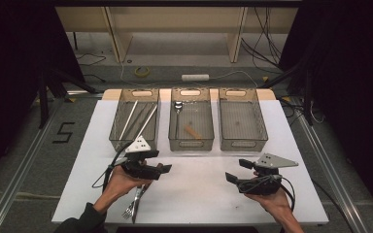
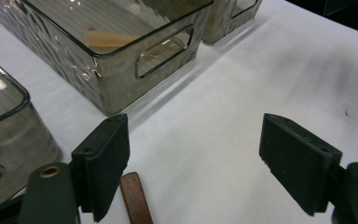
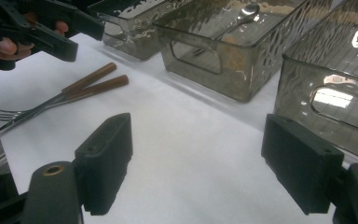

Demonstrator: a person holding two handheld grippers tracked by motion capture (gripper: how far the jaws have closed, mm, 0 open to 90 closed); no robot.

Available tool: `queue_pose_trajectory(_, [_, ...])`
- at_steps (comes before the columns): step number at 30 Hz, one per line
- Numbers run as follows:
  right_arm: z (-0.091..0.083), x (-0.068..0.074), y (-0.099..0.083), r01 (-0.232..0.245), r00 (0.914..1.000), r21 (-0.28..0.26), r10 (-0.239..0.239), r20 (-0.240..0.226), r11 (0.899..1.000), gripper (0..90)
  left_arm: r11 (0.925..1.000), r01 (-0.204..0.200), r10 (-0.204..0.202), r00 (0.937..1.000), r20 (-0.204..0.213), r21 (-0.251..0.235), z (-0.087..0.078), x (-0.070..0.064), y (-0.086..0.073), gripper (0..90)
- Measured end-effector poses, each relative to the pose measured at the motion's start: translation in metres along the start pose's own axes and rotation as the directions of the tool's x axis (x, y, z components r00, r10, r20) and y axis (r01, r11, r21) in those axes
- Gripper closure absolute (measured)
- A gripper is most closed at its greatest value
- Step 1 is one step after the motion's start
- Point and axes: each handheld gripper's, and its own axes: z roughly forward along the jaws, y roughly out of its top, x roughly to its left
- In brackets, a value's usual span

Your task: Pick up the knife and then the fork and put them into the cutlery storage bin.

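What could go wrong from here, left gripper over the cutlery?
1. The two wood-handled utensils lie touching, side by side; the open left gripper may catch both or nudge one away.
2. They lie flat on the table, so the pads may slip off the thin metal.
3. The middle bin stands close ahead; a swing could clip its wall.

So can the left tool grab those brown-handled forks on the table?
Probably yes. The left tool hangs open right above the two brown-handled metal forks on the white table, with nothing lying between them; it just needs to dip down.
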Motion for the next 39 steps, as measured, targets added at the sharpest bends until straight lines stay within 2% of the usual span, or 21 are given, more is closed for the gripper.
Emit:
queue_pose_trajectory(2, [0.000, 0.001, 0.000, 0.002, 1.0000, 0.000, -0.002, -0.003, 1.000, 25.6, 0.9998, -0.008, 0.008, 0.9999, 0.012, 0.015, 0.002, 0.000, 0.001, 27.7])
queue_pose_trajectory(7, [0.001, 0.003, -0.001, 0.013, 0.9999, 0.009, -0.012, -0.007, 1.000, 25.8, 0.9976, -0.025, 0.023, 0.9990, 0.038, 0.065, 0.010, -0.001, 0.004, 42.5])
queue_pose_trajectory(10, [0.000, 0.003, -0.001, 0.013, 0.9999, 0.012, -0.013, -0.008, 1.000, 26.1, 0.9918, -0.065, 0.061, 0.9973, 0.042, 0.110, 0.014, -0.004, 0.004, 54.9])
queue_pose_trajectory(13, [-0.001, 0.003, -0.001, 0.018, 0.9998, 0.009, -0.018, -0.010, 1.000, 26.3, 0.9834, -0.090, 0.084, 0.9956, 0.041, 0.157, 0.018, -0.005, 0.004, 64.6])
queue_pose_trajectory(18, [0.000, 0.004, -0.001, 0.022, 0.9997, 0.011, -0.022, -0.013, 1.000, 26.8, 0.9701, -0.107, 0.100, 0.9941, 0.044, 0.218, 0.023, -0.005, 0.001, 76.8])
queue_pose_trajectory(20, [-0.001, 0.005, 0.000, 0.028, 0.9995, 0.007, -0.027, -0.014, 1.000, 27.0, 0.9610, -0.122, 0.117, 0.9925, 0.036, 0.248, 0.025, -0.005, 0.000, 80.9])
queue_pose_trajectory(22, [0.000, 0.005, 0.000, 0.028, 0.9995, 0.007, -0.027, -0.017, 1.000, 27.2, 0.9449, -0.145, 0.146, 0.9891, 0.020, 0.293, 0.030, -0.004, -0.002, 84.9])
queue_pose_trajectory(23, [0.000, 0.005, 0.000, 0.029, 0.9995, 0.008, -0.029, -0.016, 1.000, 27.2, 0.9432, -0.139, 0.141, 0.9899, 0.016, 0.302, 0.032, -0.004, -0.003, 86.0])
queue_pose_trajectory(24, [0.000, 0.005, 0.000, 0.030, 0.9994, 0.011, -0.030, -0.015, 0.999, 27.2, 0.9333, -0.145, 0.149, 0.9888, 0.014, 0.329, 0.034, -0.002, -0.005, 86.5])
queue_pose_trajectory(25, [0.000, 0.005, 0.000, 0.030, 0.9994, 0.011, -0.030, -0.017, 0.999, 27.2, 0.9269, -0.148, 0.153, 0.9881, 0.012, 0.345, 0.036, 0.000, -0.006, 87.0])
queue_pose_trajectory(26, [0.000, 0.005, 0.000, 0.029, 0.9994, 0.011, -0.028, -0.018, 1.000, 27.3, 0.9274, -0.144, 0.151, 0.9885, 0.007, 0.345, 0.037, 0.001, -0.007, 87.0])
queue_pose_trajectory(28, [0.000, 0.005, 0.000, 0.031, 0.9994, 0.014, -0.031, -0.019, 0.999, 27.3, 0.9167, -0.149, 0.164, 0.9864, -0.008, 0.371, 0.040, 0.005, -0.009, 87.0])
queue_pose_trajectory(29, [0.000, 0.005, 0.000, 0.032, 0.9994, 0.015, -0.032, -0.015, 0.999, 27.3, 0.9141, -0.145, 0.163, 0.9864, -0.016, 0.378, 0.041, 0.007, -0.010, 87.0])
queue_pose_trajectory(31, [0.000, 0.005, 0.000, 0.029, 0.9995, 0.016, -0.029, -0.010, 0.999, 27.3, 0.9026, -0.149, 0.172, 0.9849, -0.021, 0.404, 0.043, 0.010, -0.012, 87.3])
queue_pose_trajectory(33, [-0.001, 0.004, 0.000, 0.029, 0.9995, 0.014, -0.029, -0.012, 0.999, 27.3, 0.9038, -0.140, 0.163, 0.9863, -0.023, 0.404, 0.043, 0.013, -0.012, 88.2])
queue_pose_trajectory(35, [-0.001, 0.004, 0.000, 0.030, 0.9995, 0.014, -0.030, -0.011, 0.999, 27.5, 0.9002, -0.149, 0.181, 0.9827, -0.039, 0.409, 0.042, 0.014, -0.012, 88.3])
queue_pose_trajectory(36, [-0.001, 0.004, 0.000, 0.031, 0.9995, 0.013, -0.031, -0.011, 0.999, 27.5, 0.9030, -0.142, 0.174, 0.9839, -0.042, 0.405, 0.042, 0.014, -0.013, 88.4])
queue_pose_trajectory(37, [-0.001, 0.004, 0.000, 0.032, 0.9994, 0.014, -0.032, -0.011, 0.999, 27.5, 0.9005, -0.142, 0.173, 0.9841, -0.039, 0.411, 0.042, 0.015, -0.012, 88.5])
queue_pose_trajectory(39, [-0.001, 0.005, 0.000, 0.033, 0.9994, 0.014, -0.033, -0.011, 0.999, 27.6, 0.9025, -0.129, 0.162, 0.9858, -0.046, 0.411, 0.041, 0.017, -0.013, 88.6])
